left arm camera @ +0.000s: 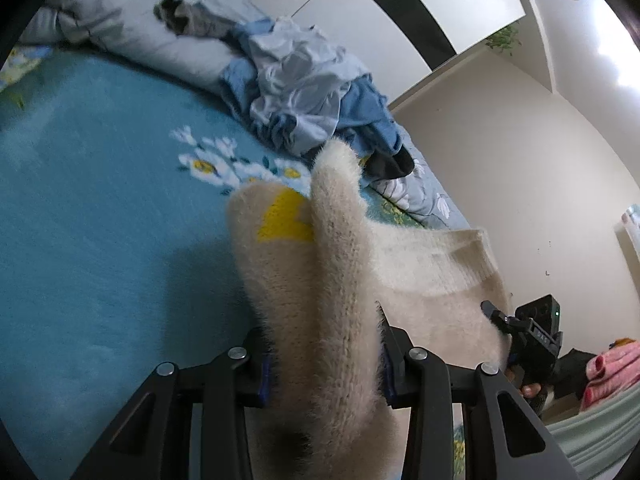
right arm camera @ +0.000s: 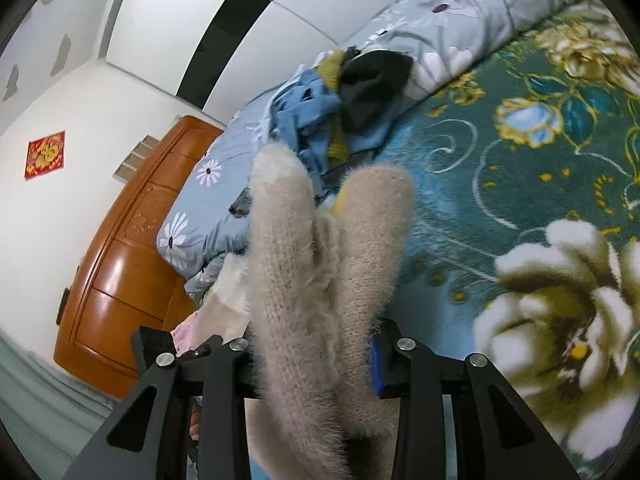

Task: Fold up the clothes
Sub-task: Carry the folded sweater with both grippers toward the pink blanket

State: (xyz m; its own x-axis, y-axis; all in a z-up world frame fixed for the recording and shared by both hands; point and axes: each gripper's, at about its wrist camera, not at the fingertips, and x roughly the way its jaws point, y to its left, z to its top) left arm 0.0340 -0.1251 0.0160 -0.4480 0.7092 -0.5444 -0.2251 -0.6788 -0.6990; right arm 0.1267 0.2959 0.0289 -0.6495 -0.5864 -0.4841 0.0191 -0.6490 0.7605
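Observation:
A fluffy cream sweater [left arm camera: 320,280] with a yellow patch hangs between both grippers above the bed. My left gripper [left arm camera: 324,364] is shut on a bunched fold of it, which hides the fingertips. My right gripper [right arm camera: 316,360] is shut on another thick fold of the same sweater [right arm camera: 320,280]. The right gripper also shows in the left wrist view [left arm camera: 520,328] at the sweater's far edge, held by a hand.
A teal floral blanket [left arm camera: 100,200] covers the bed [right arm camera: 500,168]. A pile of blue, grey and black clothes [left arm camera: 304,92] lies by the pillows [right arm camera: 440,20]. A wooden dresser [right arm camera: 128,248] stands by the wall. Pink fabric [left arm camera: 612,364] lies at the right.

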